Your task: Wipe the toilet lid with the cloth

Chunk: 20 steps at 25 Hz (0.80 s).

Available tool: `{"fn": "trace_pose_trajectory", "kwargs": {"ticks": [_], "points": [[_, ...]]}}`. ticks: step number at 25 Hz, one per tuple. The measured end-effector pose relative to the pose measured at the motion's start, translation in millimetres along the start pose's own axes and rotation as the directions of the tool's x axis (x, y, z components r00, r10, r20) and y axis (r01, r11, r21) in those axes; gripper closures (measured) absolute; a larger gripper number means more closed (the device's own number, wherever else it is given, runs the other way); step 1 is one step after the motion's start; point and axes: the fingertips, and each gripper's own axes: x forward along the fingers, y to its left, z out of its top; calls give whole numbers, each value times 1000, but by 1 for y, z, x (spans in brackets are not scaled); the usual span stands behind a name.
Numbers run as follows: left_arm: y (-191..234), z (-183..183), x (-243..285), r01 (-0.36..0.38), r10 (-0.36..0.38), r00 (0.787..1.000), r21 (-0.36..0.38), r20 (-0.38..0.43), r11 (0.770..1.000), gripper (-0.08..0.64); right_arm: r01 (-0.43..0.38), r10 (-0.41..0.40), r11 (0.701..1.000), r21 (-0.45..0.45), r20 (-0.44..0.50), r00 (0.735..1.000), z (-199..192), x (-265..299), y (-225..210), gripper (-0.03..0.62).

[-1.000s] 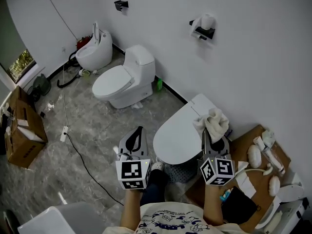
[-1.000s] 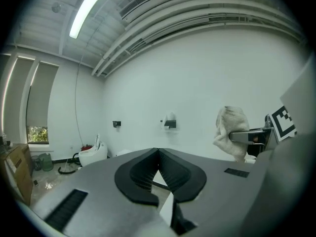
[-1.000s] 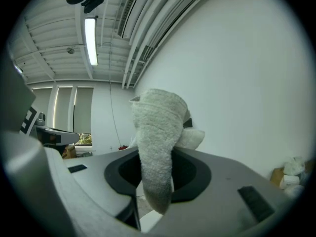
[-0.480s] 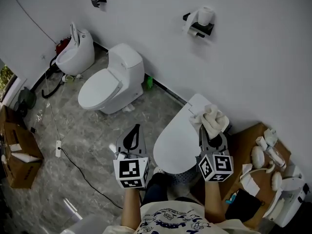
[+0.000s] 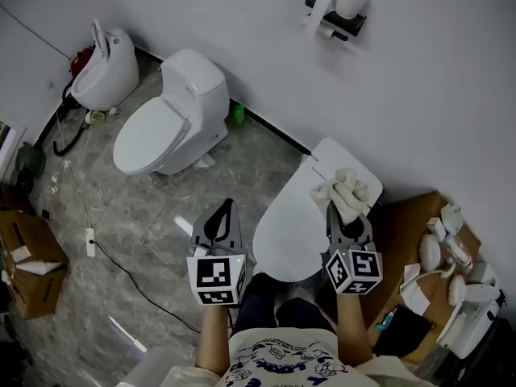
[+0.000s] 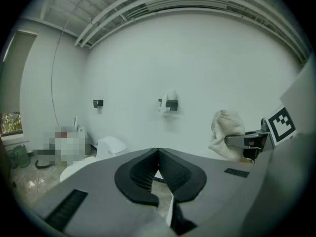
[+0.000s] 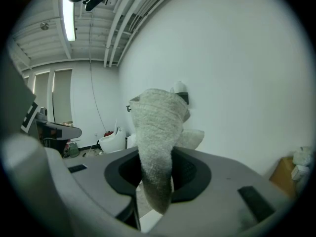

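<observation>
Right gripper view: right tool [image 7: 156, 179] pinching cloth [image 7: 158, 127] | head view: over toilet lid [image 5: 289, 220] | left tool [image 6: 158, 154] closed

The left gripper [image 5: 228, 210] [image 6: 157, 152] was pointed toward 12 o'clock, its jaws pressed together with nothing between them. The right gripper [image 5: 347, 214] [image 7: 155, 168], at its 3 o'clock and pointed likewise, was clamped on a cloth [image 5: 348, 190] [image 7: 157, 132]. Both forearms [image 5: 211, 335] were bare.

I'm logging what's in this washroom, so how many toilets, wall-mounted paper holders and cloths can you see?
Toilets: 3
Wall paper holders: 2
Cloth: 1
Total: 6
</observation>
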Motion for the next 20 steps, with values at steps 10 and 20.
{"fn": "trace_pose_trajectory", "kwargs": {"ticks": [10,20], "points": [[5,-36,59,18,-20,997,-21,-81,1000,557,9,-10,1000,-16,-98,995,-43,52,-25,480],[-8,-85,103,26,-31,987,-33,-156,999,557,-24,17,999,-33,-206,978,-104,99,-46,480]]}}
